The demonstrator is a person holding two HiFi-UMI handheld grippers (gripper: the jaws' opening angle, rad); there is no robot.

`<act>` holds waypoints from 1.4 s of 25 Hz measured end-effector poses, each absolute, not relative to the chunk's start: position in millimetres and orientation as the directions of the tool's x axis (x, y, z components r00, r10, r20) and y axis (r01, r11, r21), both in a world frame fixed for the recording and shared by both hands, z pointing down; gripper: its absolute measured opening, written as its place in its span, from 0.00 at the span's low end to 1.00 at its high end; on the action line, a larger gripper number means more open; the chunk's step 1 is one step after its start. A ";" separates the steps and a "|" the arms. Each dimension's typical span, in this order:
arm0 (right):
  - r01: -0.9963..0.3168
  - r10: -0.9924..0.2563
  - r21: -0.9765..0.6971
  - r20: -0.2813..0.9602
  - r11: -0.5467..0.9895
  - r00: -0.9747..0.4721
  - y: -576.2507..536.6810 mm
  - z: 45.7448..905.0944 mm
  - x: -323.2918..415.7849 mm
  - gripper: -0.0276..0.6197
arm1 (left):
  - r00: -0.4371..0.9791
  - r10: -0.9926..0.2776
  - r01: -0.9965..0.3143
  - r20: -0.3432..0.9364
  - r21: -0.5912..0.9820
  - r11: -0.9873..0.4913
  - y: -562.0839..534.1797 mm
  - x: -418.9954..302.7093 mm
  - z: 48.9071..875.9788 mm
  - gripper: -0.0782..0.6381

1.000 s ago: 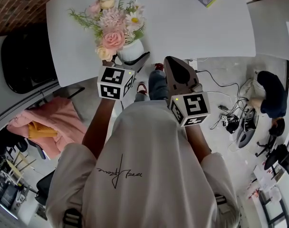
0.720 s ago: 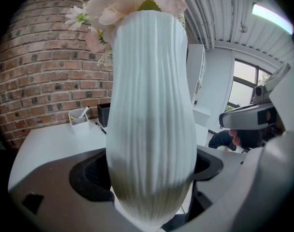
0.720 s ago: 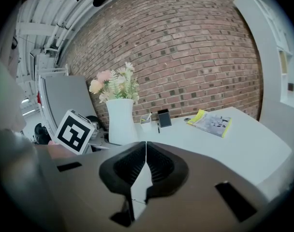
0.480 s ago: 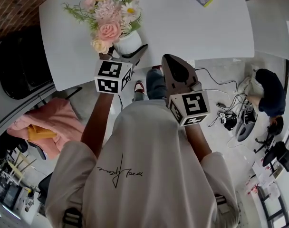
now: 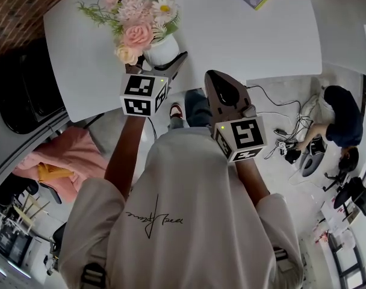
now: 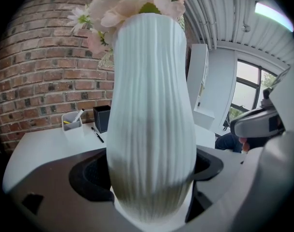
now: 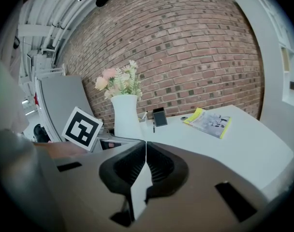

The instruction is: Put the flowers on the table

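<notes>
**Vase in the grip at the counter's near edge: set it down plumb**

The left claw [image 6: 149, 175] pinches the lower belly of the white ribbed vase [image 6: 149, 95], with a dark pad on either flank. The right claw [image 7: 145, 164] is pressed together on nothing and hangs beside the left one, short of the counter's edge.

The vase's long axis runs straight up out of the left claw, mouth on top. The flowers [image 5: 138, 23] fan upward and away from the jaws. In the right gripper view the vase stands upright, not tilted.

The vase sits just ahead of the left claw, over the near edge of the white counter [image 5: 243, 35]. The jaws hide its base, so I cannot tell whether it touches yet.

I judge the step in hand to be the set-down:
- Carry the vase a little further in from the edge.
- Lower it straight, keeping the axis vertical, since the blooms likely make it top-heavy.
- Spread the jaws only once the base rests flat.
- Draw the claw straight back so neither pad drags the ribs.

Beyond the claw, a pen cup [image 6: 71, 121] and a black box [image 6: 102, 117] stand well apart by the brick wall. A booklet [image 7: 207, 121] lies far off to the right.
</notes>
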State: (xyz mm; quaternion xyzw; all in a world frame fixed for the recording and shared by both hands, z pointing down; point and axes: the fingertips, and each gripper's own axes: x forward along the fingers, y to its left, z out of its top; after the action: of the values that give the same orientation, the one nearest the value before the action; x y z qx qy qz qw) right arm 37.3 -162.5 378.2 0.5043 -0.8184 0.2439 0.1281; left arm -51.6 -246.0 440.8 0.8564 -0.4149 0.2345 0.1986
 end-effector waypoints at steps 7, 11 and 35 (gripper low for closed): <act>-0.889 -0.762 -0.282 0.462 0.360 -0.455 -177.4 383.7 46.2 0.08 | 0.548 -0.625 -0.807 0.556 0.154 -0.570 -267.9 -45.5 443.2 0.76; -0.889 -0.756 -0.284 0.471 0.359 -0.455 -181.3 389.3 47.9 0.08 | 0.556 -0.621 -0.802 0.552 0.162 -0.575 -275.9 -42.8 448.0 0.76; -0.894 -0.742 -0.303 0.502 0.330 -0.445 -194.6 404.0 66.4 0.08 | 0.549 -0.652 -0.812 0.523 0.148 -0.565 -333.1 -27.1 465.8 0.76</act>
State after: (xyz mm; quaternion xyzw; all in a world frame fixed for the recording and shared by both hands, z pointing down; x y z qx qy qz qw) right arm 66.4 -194.6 404.0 0.5087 -0.8039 0.2758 0.1377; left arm -27.1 -333.1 465.8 0.8593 -0.4259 0.2100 0.1900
